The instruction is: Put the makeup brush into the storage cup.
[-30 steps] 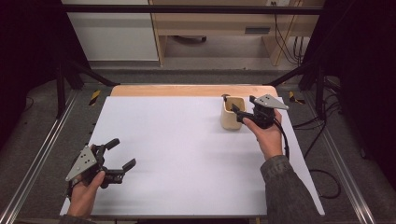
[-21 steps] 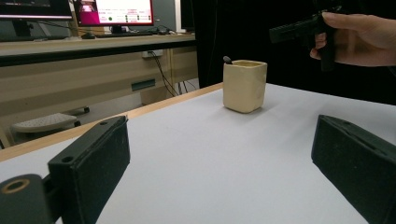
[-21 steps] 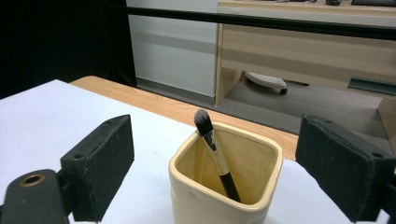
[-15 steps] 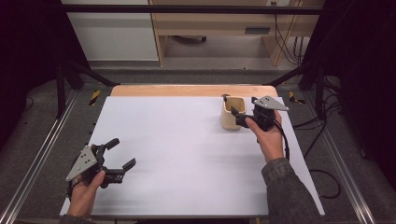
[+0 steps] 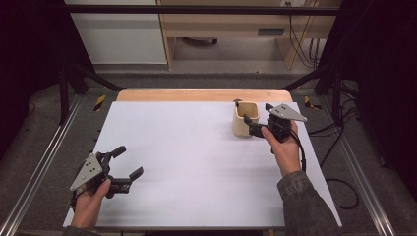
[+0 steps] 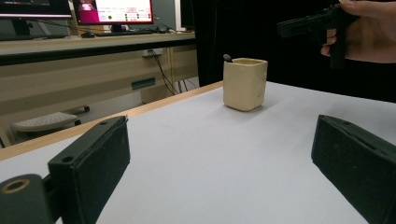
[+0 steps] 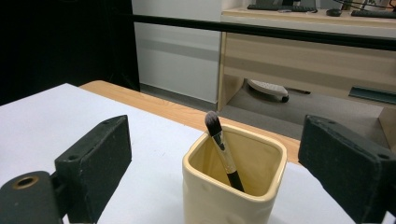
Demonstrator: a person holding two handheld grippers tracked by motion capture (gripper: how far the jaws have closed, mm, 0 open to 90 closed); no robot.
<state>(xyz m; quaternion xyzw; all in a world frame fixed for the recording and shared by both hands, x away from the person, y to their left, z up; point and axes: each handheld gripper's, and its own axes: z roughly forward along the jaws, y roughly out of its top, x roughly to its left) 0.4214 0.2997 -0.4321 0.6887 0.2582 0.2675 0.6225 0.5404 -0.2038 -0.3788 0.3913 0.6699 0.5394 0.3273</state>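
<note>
Brush standing in the cream cup, right gripper just behind it with jaws apart

The cream square cup [image 5: 244, 125] stands upright near the far right of the white table [image 5: 196, 162], a makeup brush [image 7: 222, 149] leaning inside it, bristles up past the rim. The right gripper [image 5: 255, 129] sits just beside the cup; its jaws have just been opening and stand wide on either side of the cup, pads not pressing. The left gripper [image 5: 129, 163] rests well apart at the near left edge, jaws spread with nothing between them
</note>
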